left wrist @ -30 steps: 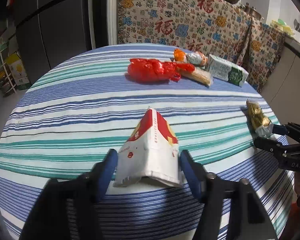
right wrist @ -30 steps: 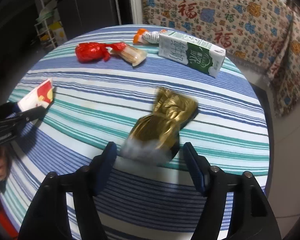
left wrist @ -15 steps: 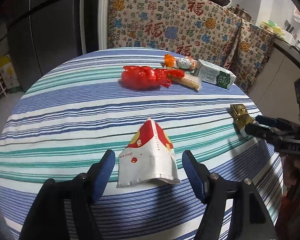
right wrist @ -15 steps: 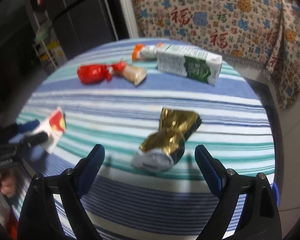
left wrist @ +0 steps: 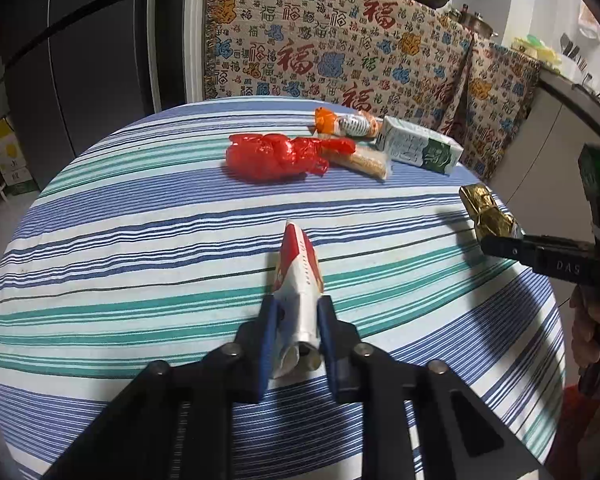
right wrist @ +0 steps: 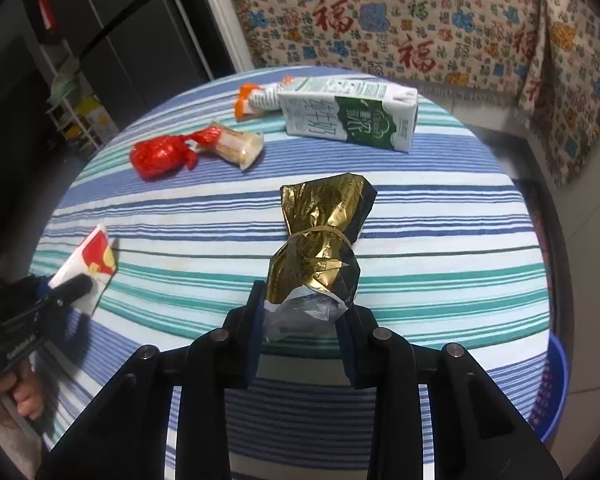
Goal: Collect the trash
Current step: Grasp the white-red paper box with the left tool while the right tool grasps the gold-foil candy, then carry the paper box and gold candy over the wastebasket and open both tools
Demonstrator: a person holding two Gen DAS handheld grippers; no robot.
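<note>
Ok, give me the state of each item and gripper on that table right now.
left gripper: shut on red-and-white packet, squashed flat.
right gripper: jaws closing, pads on gold foil bag.
milk carton: lying on its side, untouched.
red wrapper: crumpled, on table.
blue basket: beside table.

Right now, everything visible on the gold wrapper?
The gold wrapper is crinkled foil, glossy, with dark print and a silvery torn lower end. A rubber band cinches its middle into a waist. It points away from the right gripper, whose jaws are closing with the silvery end between them. Its far end looks raised off the striped tablecloth. Nothing else touches it.
</note>
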